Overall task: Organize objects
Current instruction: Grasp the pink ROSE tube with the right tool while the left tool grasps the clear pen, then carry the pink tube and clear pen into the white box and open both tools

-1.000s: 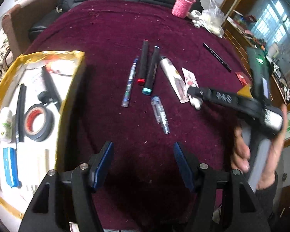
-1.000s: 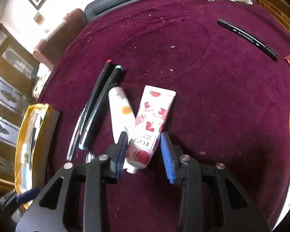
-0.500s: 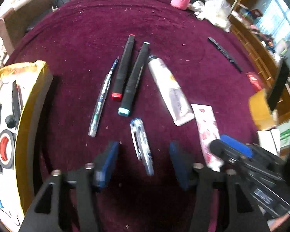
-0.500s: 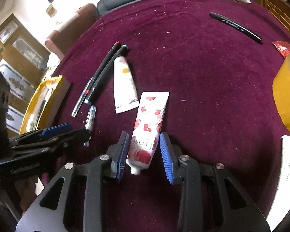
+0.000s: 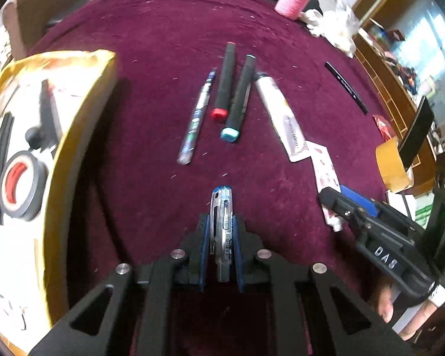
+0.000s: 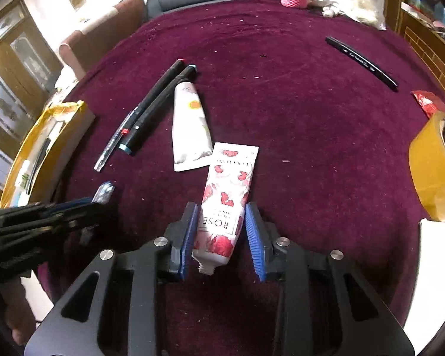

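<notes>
A clear pen with a blue cap (image 5: 221,207) lies lengthwise between the blue pads of my left gripper (image 5: 221,237), whose jaws are closing and press on it just above the maroon tablecloth (image 5: 151,195). My right gripper (image 6: 221,237) holds a rose-print cream tube (image 6: 228,184) by its nozzle end, jaws closing slightly. The left pad touches the tube, while a narrow gap shows at the right pad. In the left wrist view the right gripper (image 5: 338,207) sits at the right edge over that tube (image 5: 323,166). The left gripper (image 6: 83,204) and pen (image 6: 103,191) show at the right wrist view's left.
A yellow-rimmed box (image 5: 83,148) at the left holds a tape roll (image 5: 17,190) and other items. Mid-table lie a red-tipped marker (image 5: 225,83), a teal-tipped marker (image 5: 238,98), a thin pen (image 5: 197,118) and a white tube (image 5: 281,112). A black pen (image 5: 345,86) and another yellow box (image 5: 391,166) are at the right.
My left gripper came down over the clear pen and its jaws closed from wide apart onto it. The right gripper drew the rose tube away from beside the white tube.
</notes>
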`<state>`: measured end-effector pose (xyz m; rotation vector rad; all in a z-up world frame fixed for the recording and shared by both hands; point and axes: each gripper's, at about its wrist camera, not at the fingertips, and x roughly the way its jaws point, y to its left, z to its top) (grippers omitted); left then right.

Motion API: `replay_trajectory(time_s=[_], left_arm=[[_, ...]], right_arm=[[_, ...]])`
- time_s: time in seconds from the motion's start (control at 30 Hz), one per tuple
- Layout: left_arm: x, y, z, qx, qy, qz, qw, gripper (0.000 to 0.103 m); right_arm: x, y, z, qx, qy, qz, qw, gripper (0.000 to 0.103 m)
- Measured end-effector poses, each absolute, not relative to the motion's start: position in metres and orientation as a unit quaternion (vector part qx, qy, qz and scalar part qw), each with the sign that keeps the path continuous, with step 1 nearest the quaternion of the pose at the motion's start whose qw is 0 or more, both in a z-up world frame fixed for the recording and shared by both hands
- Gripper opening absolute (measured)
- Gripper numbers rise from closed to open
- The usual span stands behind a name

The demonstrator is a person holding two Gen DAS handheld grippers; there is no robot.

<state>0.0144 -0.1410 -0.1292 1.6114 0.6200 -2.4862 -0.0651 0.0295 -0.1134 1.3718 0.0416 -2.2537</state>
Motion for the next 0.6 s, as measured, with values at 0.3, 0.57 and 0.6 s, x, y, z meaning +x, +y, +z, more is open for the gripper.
replay_trajectory(time_s=[0.3,0.57,0.6], left_arm=[[0.039,-0.147,-0.114,0.513,0.221,-0.828,0.041,0.013],[0.087,-0.187,-0.073,0.470,0.253,-0.845,0.039,0.013],[0.090,-0.193,-0.071,0.467,0.257,-0.845,0.043,0.013]], right_arm=[[-0.042,0.035,-0.103,0.507,-0.066,-0.805,0.302,0.031],[-0.009,-0.020,-0.073,0.477,-0.066,-0.774,0.412,0.031],[-0.007,-0.026,-0.072,0.476,-0.064,-0.770,0.420,0.031]])
